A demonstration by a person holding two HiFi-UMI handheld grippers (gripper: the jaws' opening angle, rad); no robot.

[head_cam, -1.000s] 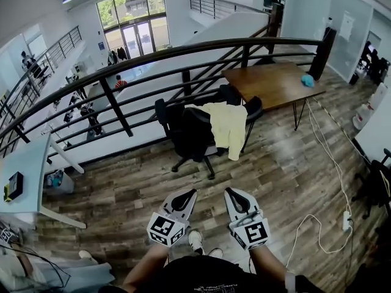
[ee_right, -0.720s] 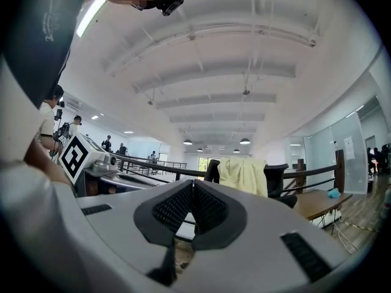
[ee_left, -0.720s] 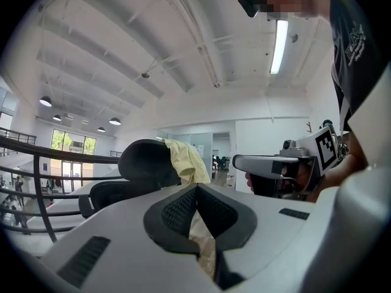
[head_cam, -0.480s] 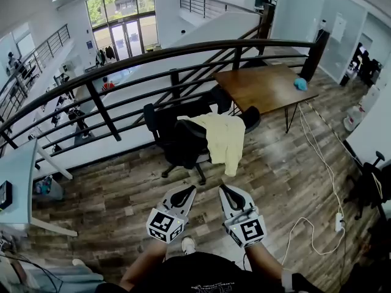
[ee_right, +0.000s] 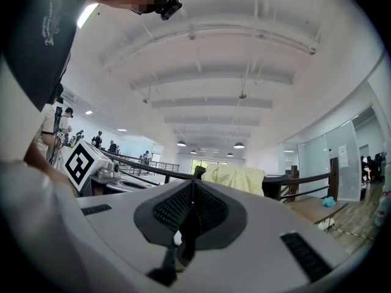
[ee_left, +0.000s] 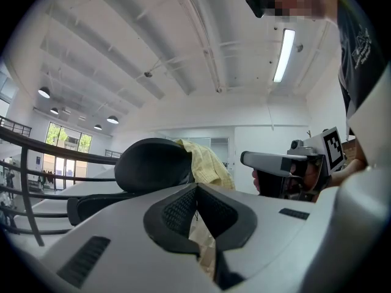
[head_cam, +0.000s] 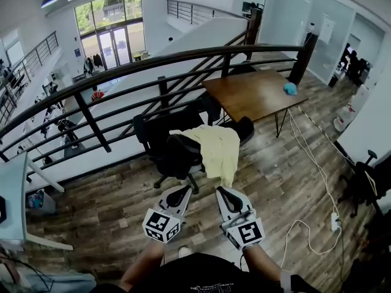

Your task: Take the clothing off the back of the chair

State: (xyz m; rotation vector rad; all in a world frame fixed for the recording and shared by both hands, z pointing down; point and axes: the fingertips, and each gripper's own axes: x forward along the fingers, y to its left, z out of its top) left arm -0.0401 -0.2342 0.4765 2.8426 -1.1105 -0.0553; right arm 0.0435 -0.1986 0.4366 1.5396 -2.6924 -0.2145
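Note:
A pale yellow garment (head_cam: 217, 153) hangs over the back of a black office chair (head_cam: 174, 154) that stands in front of a dark railing. Both grippers are held level below the chair, a short way from it. My left gripper (head_cam: 182, 191) points at the chair's back, jaws together with nothing between them. My right gripper (head_cam: 221, 192) is beside it, shut and empty, pointing at the garment's lower edge. In the left gripper view the chair's headrest (ee_left: 149, 165) and the garment (ee_left: 211, 165) rise just past the jaws. The right gripper view shows the garment (ee_right: 235, 179) ahead.
A wooden desk (head_cam: 256, 92) with a blue thing (head_cam: 290, 88) stands right of the chair. The railing (head_cam: 122, 78) runs behind, with an open drop beyond. White cables (head_cam: 311, 163) trail over the wood floor at right. A white table (head_cam: 12, 194) edge is at left.
Both grippers and the person have moved forward toward the chair, which now sits closer and lower in the head view. The jaws stayed shut.

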